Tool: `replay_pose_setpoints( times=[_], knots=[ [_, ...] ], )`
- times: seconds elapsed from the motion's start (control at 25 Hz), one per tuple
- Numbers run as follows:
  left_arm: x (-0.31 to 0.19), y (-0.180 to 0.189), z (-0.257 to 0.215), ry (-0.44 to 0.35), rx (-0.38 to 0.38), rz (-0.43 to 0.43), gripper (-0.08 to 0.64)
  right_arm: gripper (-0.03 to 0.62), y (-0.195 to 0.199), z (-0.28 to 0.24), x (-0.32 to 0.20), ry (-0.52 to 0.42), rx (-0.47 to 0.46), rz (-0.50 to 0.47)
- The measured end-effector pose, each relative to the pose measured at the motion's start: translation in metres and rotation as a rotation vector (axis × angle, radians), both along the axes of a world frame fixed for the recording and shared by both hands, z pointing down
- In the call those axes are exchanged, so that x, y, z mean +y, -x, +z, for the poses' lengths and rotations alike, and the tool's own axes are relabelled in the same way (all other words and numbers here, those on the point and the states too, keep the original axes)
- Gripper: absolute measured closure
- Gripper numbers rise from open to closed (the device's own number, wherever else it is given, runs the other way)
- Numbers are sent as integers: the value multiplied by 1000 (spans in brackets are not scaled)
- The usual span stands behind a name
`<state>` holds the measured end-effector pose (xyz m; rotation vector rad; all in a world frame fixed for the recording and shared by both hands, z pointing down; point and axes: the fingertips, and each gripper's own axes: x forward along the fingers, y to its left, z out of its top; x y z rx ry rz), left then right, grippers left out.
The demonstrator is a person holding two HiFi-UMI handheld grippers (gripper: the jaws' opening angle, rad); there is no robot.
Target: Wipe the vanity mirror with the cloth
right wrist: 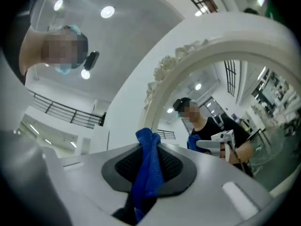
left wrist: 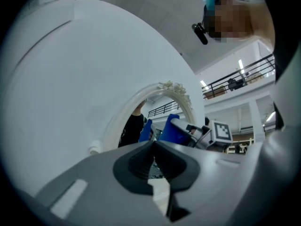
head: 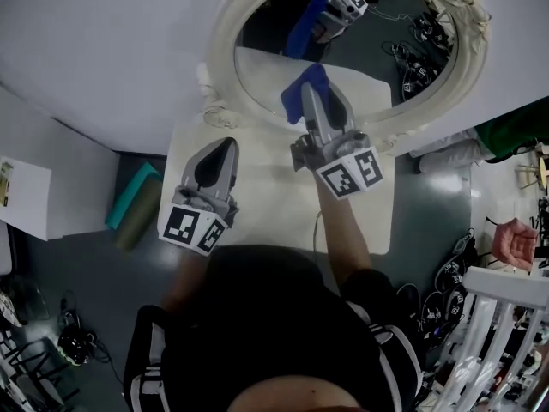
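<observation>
An oval vanity mirror (head: 257, 11) in an ornate cream frame stands at the back of a small white table (head: 274, 221). My right gripper (head: 316, 101) is shut on a blue cloth (head: 307, 82), whose bunched end sits at the lower edge of the glass; I cannot tell if it touches. In the right gripper view the blue cloth (right wrist: 149, 164) hangs pinched between the jaws, with the mirror frame (right wrist: 188, 65) just ahead. My left gripper (head: 221, 151) hovers over the table's left part, shut and holding nothing; its view shows the mirror (left wrist: 141, 112) beyond the jaws.
A grey wall rises behind the mirror. A teal and olive roll (head: 133, 200) lies on the floor to the table's left. Cables (head: 459, 273) and a white chair back (head: 506, 316) are at the right, where another person's hand (head: 519, 243) shows.
</observation>
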<state>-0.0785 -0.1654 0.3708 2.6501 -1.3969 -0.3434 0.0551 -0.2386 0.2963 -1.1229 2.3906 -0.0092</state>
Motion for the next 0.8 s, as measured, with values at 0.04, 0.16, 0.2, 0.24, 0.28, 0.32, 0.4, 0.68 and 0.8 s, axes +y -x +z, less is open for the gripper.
replay_pose_setpoints(
  times=[0.04,0.16,0.2,0.24,0.28,0.32,0.4,0.68,0.8],
  knots=[
    [-2,-5,-2,-5,4,11,549,531,-6,-3,6,0,42,52],
    [-4,-21,6,12,5,48,549,531,-28,21,19,62,132,188],
    [-4,-26,10,20,1,60,549,531,-35,39,23,103,156,233],
    [-3,-31,14,28,-3,70,549,531,-42,58,26,148,181,275],
    [-3,-35,18,34,-7,79,549,531,-47,78,30,196,207,311],
    [-1,-39,21,39,-9,87,549,531,-52,97,35,240,229,339],
    [2,-45,26,43,-11,97,549,531,-59,125,46,301,259,372],
    [1,-60,42,76,-10,117,549,531,-80,144,69,342,251,433],
    [1,-67,43,82,-24,120,549,531,-89,142,74,345,238,447]
  ],
)
